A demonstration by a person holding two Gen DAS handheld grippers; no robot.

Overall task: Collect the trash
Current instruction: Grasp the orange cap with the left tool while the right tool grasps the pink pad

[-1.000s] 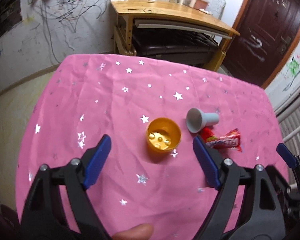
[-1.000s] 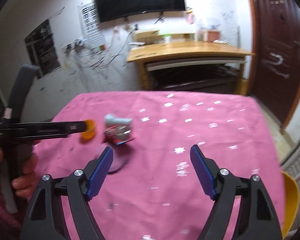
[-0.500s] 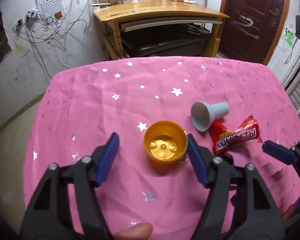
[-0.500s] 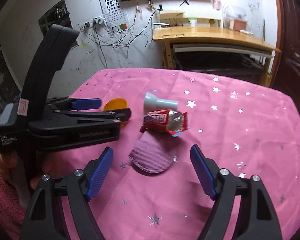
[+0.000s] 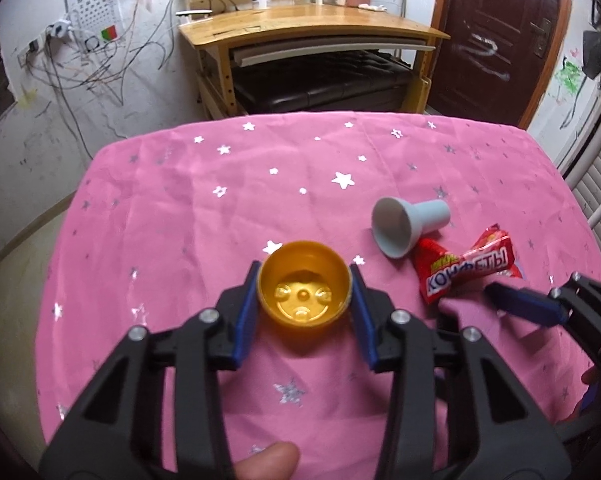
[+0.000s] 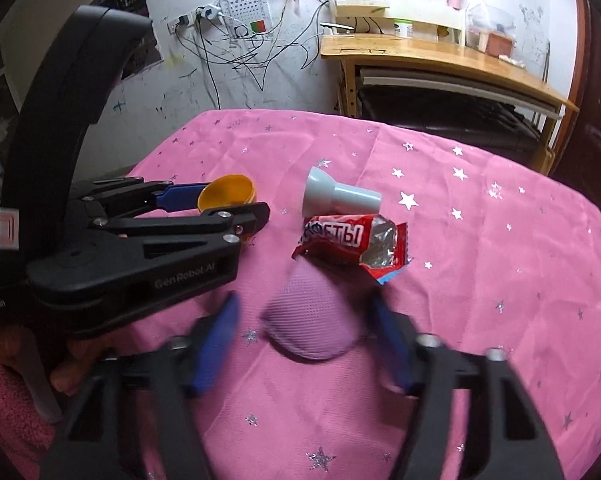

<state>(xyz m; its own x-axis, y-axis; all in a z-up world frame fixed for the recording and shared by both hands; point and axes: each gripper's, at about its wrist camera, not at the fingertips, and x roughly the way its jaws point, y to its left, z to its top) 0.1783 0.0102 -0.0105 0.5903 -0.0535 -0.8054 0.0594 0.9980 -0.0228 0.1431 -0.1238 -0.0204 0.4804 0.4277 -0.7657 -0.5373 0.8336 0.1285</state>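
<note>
The left tool (image 5: 303, 300) had its two blue pads pressed against opposite sides of the orange cup (image 5: 304, 283), gripping it where it stood upright, mouth up, on the pink star-printed cloth (image 5: 204, 208) that covered the surface. From the right wrist view the same cup (image 6: 227, 197) showed between the left tool's black arms (image 6: 204, 210).

Taking the orange cup as the landmark: to its right, a little farther back on the cloth, a grey funnel-shaped piece (image 5: 407, 226) lay on its side, its wide mouth turned toward the cup. Just beyond that piece, on the side away from the cup, lay a red candy wrapper (image 5: 466, 266) with white lettering, one end touching the funnel's flared rim. In the right wrist view the wrapper (image 6: 352, 246) showed a torn, silvery end.

On the near side of the wrapper, well to the right of the cup, lay a lilac mesh pouch (image 6: 310, 322), partly tucked under the wrapper. The right tool (image 6: 304, 350) stood open around it, a blurred blue pad on each side of the pouch, with a gap visible on both sides, holding nothing.
</note>
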